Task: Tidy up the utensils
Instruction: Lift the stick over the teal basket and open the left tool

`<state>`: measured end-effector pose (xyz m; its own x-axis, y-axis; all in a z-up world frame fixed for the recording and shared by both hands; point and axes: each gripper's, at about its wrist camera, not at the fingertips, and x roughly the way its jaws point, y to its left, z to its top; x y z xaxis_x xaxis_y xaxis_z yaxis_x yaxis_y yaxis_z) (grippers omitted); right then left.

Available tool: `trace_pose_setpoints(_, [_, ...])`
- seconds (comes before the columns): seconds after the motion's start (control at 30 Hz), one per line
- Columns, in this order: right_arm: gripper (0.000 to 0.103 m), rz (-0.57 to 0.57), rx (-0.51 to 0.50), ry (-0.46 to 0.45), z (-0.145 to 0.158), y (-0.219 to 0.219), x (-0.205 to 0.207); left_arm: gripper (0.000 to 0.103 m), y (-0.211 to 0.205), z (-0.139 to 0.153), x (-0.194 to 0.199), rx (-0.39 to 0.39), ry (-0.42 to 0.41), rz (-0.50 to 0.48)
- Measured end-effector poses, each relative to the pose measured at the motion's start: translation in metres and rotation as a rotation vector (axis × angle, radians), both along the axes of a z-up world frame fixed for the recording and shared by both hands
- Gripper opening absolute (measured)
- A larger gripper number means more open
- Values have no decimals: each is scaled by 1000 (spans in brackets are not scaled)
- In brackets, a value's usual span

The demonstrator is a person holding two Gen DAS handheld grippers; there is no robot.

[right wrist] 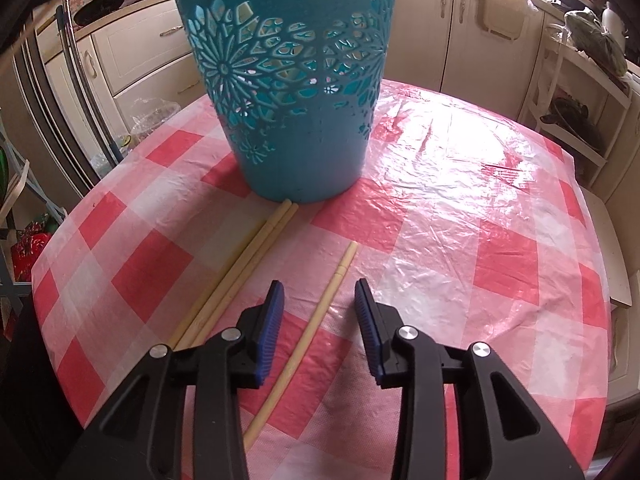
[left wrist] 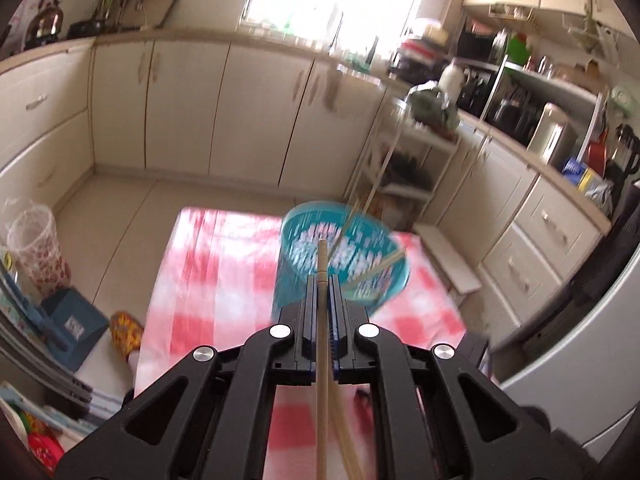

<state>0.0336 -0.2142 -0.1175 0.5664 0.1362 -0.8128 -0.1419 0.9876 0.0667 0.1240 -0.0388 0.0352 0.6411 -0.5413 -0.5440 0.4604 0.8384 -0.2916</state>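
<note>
My left gripper (left wrist: pixel 323 286) is shut on a wooden chopstick (left wrist: pixel 322 344) and holds it high above the table, its tip pointing at the open top of the teal cut-out basket (left wrist: pixel 344 258), which holds a few chopsticks; this view is blurred. In the right wrist view the teal basket (right wrist: pixel 292 80) stands on the checked table. My right gripper (right wrist: pixel 319 294) is open, low over a single chopstick (right wrist: pixel 316 320) that lies between its fingers. Two more chopsticks (right wrist: pixel 240 272) lie side by side to the left, their ends touching the basket's base.
The red-and-white checked plastic tablecloth (right wrist: pixel 460 220) covers the table. Cream kitchen cabinets (left wrist: pixel 180 104) run around the room. A white shelf rack (right wrist: pixel 576 120) stands beyond the table's right edge, a fridge (right wrist: pixel 48 92) to the left.
</note>
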Motion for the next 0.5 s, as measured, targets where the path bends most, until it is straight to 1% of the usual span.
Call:
trace_pose_setpoints(0.1, [40,6,-1,0,0,1,0,5,-12,26,14,-35,-67,22])
trace_pose_setpoints(0.23, [44,17,2,1,0,2,0,5,-36,49,36,-48,-159,62])
trace_pose_setpoints(0.4, [48,28,8,3,0,4,0,5,-58,58,70,-75,-198,116])
trace_pose_setpoints(0.5, [49,30,17,4,0,4,0,5,-68,54,88,-100,-217,161])
